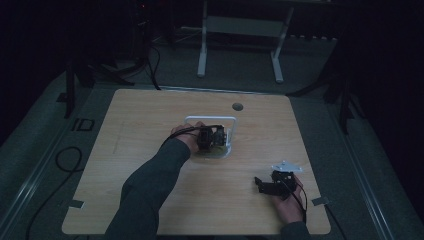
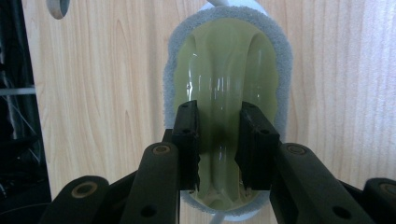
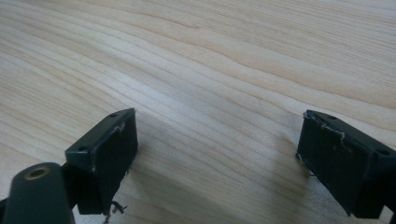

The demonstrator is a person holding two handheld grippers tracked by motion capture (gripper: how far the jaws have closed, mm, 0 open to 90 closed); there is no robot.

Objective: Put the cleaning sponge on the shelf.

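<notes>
Left gripper [image 1: 214, 139] sits inside the white wire stand [image 1: 210, 119], whose frame boxes it in at back and sides. Green sponge holder [image 2: 227, 88] under its jaws. Right gripper [image 1: 270, 186] has bare table [image 3: 210, 60] ahead, unobstructed.

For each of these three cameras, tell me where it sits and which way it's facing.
High view: above the person's side, looking forward and down on the wooden table; both forearms and hands show.
Left gripper view: rides the left gripper, looking down on an olive-and-grey scrubber; its black jaws straddle the ridge.
Right gripper view: rides the right gripper, looking across bare tabletop; jaws wide apart.
Shared: all three show the table's wood.
</notes>
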